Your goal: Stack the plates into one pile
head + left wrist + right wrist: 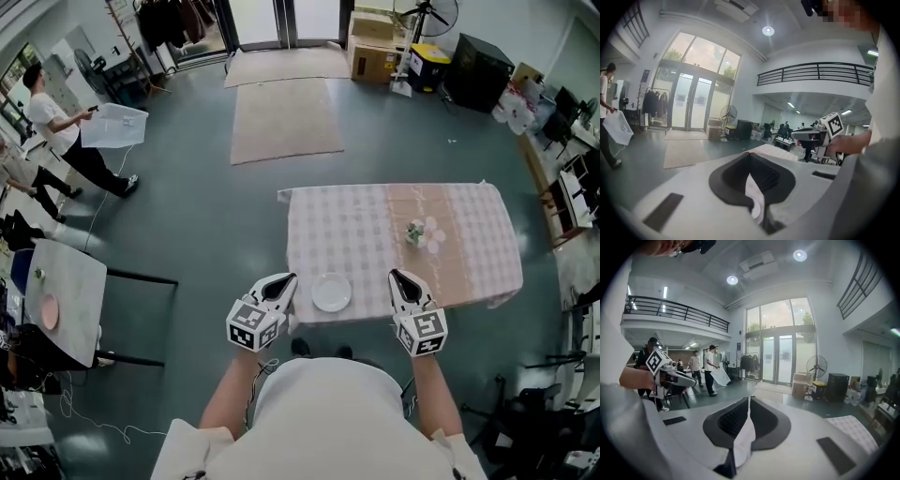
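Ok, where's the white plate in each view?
Head view: the plate lies at the near edge of the checked tablecloth, between the left gripper and the right gripper.
Left gripper view: not in it.
Right gripper view: not in it.
Shared landmark: the checked tablecloth, centre right beyond the jaws in the left gripper view, lower right in the right gripper view.

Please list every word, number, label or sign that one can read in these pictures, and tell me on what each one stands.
No text can be read in any view.
Left claw and right claw: black-and-white square marker patterns only, no letters or numbers.
Plate: plain white, no print visible.
Cardboard boxes near the door: any print is too small to read.
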Demonstrator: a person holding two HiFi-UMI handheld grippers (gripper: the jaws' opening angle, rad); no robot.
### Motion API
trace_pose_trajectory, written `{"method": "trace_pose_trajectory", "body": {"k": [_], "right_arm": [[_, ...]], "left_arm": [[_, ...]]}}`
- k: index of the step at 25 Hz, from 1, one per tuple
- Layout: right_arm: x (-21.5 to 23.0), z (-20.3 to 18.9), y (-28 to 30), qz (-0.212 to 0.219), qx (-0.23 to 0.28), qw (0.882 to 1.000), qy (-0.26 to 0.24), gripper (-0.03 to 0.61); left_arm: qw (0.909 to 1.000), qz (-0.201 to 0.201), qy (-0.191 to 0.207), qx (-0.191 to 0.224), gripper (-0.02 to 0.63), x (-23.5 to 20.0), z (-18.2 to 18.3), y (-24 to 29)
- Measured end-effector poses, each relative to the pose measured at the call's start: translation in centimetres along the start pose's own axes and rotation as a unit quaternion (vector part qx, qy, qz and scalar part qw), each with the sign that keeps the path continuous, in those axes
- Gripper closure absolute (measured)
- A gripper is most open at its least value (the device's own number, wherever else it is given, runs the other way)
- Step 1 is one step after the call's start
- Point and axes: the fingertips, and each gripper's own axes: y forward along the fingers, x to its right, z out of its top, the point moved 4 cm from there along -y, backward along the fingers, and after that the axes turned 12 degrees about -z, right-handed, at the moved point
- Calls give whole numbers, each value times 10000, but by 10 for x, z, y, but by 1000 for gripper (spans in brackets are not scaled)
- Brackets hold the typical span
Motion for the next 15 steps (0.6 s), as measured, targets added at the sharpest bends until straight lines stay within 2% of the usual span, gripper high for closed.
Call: {"method": "trace_pose_trajectory", "body": {"k": [15], "right_arm": [[9,3,-9,-3,126,9999,63,541]], "left_arm": [[9998,46,-81,153,607,0,2,8]]}}
